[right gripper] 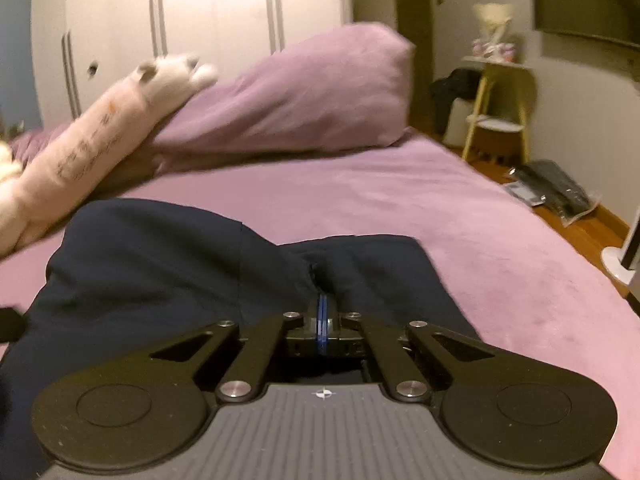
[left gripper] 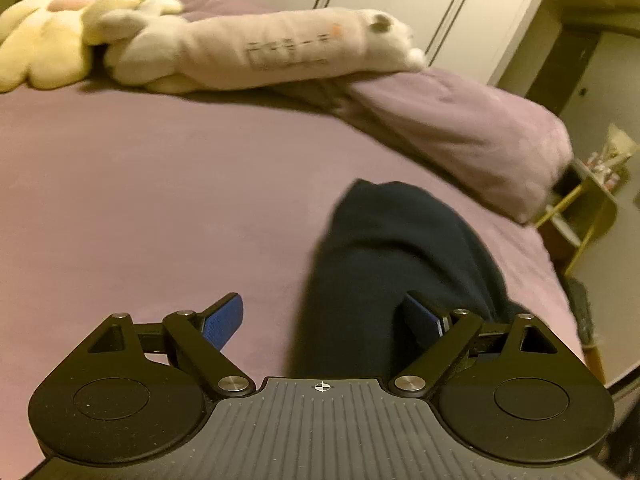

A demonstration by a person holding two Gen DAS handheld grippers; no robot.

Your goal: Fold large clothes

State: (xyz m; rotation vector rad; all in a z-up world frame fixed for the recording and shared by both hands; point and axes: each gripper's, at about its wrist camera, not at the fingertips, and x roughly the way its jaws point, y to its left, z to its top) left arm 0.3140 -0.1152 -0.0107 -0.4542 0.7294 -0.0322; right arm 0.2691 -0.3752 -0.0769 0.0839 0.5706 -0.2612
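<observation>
A dark navy garment (left gripper: 392, 240) lies bunched on the purple bed sheet (left gripper: 140, 200). In the left wrist view it runs from the middle of the bed down under my left gripper (left gripper: 322, 300), which stands wide open; its blue pads (left gripper: 224, 320) touch no cloth, and the right finger hangs over the garment. In the right wrist view the same garment (right gripper: 160, 256) spreads across the sheet (right gripper: 480, 220). My right gripper (right gripper: 320, 300) is shut, blue pads together, and the cloth puckers into a fold right at its tips.
A purple pillow (left gripper: 480, 132) (right gripper: 312, 96) and a long pale plush toy (left gripper: 260, 52) (right gripper: 80, 148) lie at the head of the bed, with a yellow plush (left gripper: 40, 40) beside them. White wardrobe doors (right gripper: 200, 12) stand behind. A yellow side table (right gripper: 500, 92) and bags (right gripper: 556, 192) sit on the floor to the right.
</observation>
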